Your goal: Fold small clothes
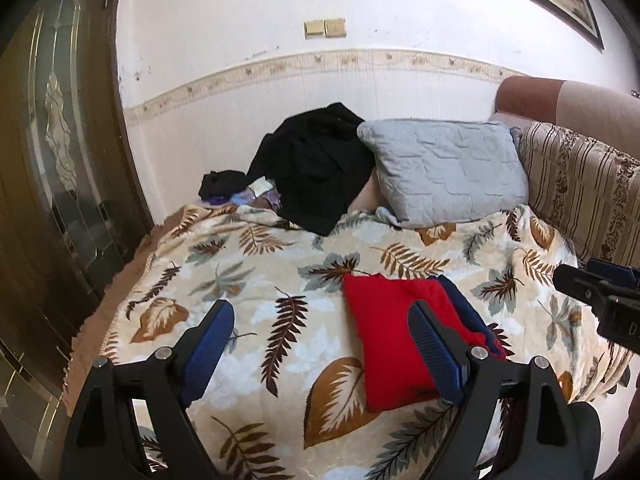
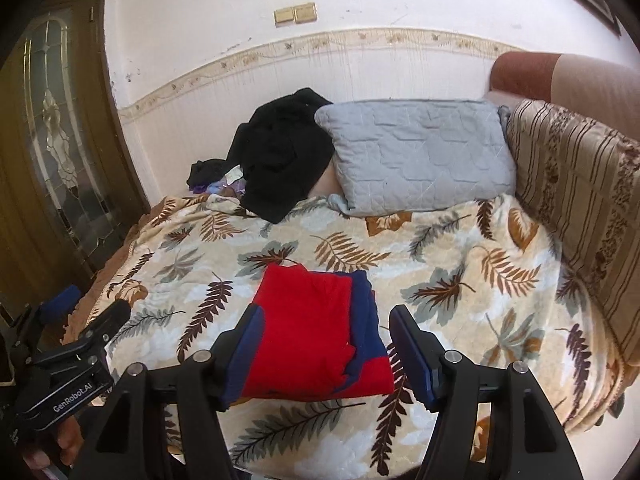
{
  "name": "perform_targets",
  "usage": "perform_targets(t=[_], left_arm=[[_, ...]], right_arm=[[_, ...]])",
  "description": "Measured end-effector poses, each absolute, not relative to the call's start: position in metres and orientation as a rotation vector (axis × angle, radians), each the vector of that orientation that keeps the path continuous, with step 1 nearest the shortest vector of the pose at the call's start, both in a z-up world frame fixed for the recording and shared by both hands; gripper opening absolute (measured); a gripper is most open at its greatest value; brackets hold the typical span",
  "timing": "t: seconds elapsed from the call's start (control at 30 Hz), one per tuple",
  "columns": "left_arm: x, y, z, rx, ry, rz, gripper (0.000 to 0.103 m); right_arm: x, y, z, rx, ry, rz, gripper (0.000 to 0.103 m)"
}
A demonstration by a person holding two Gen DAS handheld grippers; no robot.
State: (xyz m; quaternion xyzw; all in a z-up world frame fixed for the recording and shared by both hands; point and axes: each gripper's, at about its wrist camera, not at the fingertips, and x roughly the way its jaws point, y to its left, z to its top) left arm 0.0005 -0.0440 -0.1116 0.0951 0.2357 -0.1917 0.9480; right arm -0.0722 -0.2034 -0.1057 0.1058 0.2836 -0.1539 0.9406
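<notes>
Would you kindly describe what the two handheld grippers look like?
Both the left gripper and the right gripper have black angular frames with silver pivot pins and blue textured finger pads. The left gripper's body reads "GenRobot.AI" in white lettering.

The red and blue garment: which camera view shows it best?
The right wrist view: the folded red and blue garment lies centred between open fingers, almost unobstructed. In the left wrist view the same garment is partly hidden behind one finger.

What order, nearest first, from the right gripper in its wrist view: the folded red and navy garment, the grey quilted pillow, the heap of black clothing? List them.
1. Folded red and navy garment: on the leaf-print blanket, just ahead of the open right gripper.
2. Grey quilted pillow: far side, right of centre.
3. Heap of black clothing: by the wall, left of the pillow; a close call.
</notes>
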Motion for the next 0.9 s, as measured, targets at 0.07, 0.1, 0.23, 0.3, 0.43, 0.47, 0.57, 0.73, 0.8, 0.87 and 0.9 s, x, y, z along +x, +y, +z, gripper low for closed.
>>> perform_targets(t=[0.07,0.1,0.23,0.3,0.43,0.47,0.57,0.73,0.8,0.87,0.9], left_arm=[[-0.004,-0.042,-0.107,0.195,0.468,-0.382,0.089],[-0.006,-0.041,-0.105,0.197,0.461,-0.378,0.089],[-0.016,-0.036,-0.096,0.194,0.440,-0.373,0.089],[-0.021,-0.034,-0.092,0.195,0.427,-0.372,0.089],[-0.033,-0.030,-0.083,0.198,0.398,-0.370,0.090],[-0.035,-0.029,-0.082,0.199,0.392,-0.369,0.090],[-0.043,-0.026,-0.075,0.199,0.375,-0.372,0.091],[-0.056,-0.020,-0.064,0.188,0.349,-0.371,0.091],[-0.062,-0.019,-0.060,0.191,0.339,-0.367,0.091],[-0.066,-0.017,-0.058,0.192,0.331,-0.366,0.092],[-0.068,-0.017,-0.057,0.193,0.328,-0.365,0.092]], right_arm=[[-0.077,-0.198,-0.102,0.204,0.574,-0.319,0.069],[-0.079,-0.196,-0.100,0.198,0.570,-0.320,0.069],[-0.089,-0.186,-0.092,0.167,0.549,-0.328,0.069],[-0.094,-0.182,-0.088,0.160,0.540,-0.333,0.069],[-0.104,-0.176,-0.080,0.164,0.524,-0.333,0.069],[-0.108,-0.174,-0.079,0.164,0.521,-0.335,0.069],[-0.117,-0.169,-0.074,0.157,0.511,-0.340,0.069],[-0.132,-0.163,-0.066,0.149,0.493,-0.348,0.069],[-0.138,-0.162,-0.063,0.156,0.485,-0.348,0.069],[-0.144,-0.162,-0.060,0.163,0.476,-0.350,0.070],[-0.146,-0.163,-0.059,0.167,0.473,-0.349,0.070]])
